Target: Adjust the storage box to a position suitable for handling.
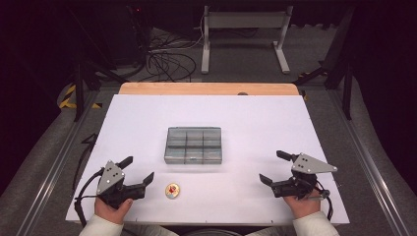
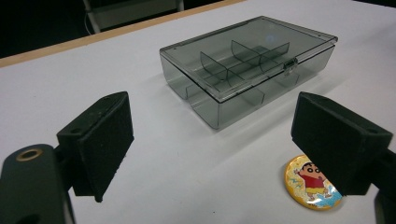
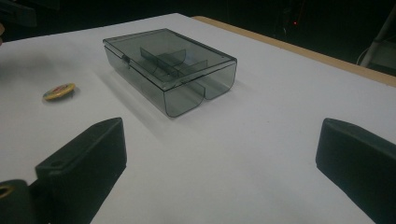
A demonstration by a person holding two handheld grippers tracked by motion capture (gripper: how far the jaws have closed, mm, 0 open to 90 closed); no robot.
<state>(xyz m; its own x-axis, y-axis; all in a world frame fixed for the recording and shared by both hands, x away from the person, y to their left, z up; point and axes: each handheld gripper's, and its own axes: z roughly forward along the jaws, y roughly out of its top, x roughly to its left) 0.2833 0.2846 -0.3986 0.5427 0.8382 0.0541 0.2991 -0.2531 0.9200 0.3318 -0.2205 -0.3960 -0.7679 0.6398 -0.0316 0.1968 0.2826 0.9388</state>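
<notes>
A smoky grey clear plastic box [image 1: 193, 145] with inner dividers and its lid down sits at the middle of the white table; I also see the box [image 2: 247, 70] in the left gripper view and the box [image 3: 170, 70] in the right gripper view. A round yellow cartoon badge [image 1: 172, 191] lies flat near the front edge, just right of my left gripper [image 1: 138, 170]. The badge [image 2: 314, 183] is partly hidden behind one jaw. The left gripper [image 2: 231, 144] is open and empty. My right gripper [image 1: 274, 167] rests at the front right, open and empty, with the badge [image 3: 59, 91] far off.
The white table top [image 1: 255, 118] has a wooden strip [image 1: 209, 88] along its far edge. Beyond it stand a grey metal frame [image 1: 244, 34] and loose cables [image 1: 167, 61] on the floor. A black stand [image 1: 81, 78] is at the left.
</notes>
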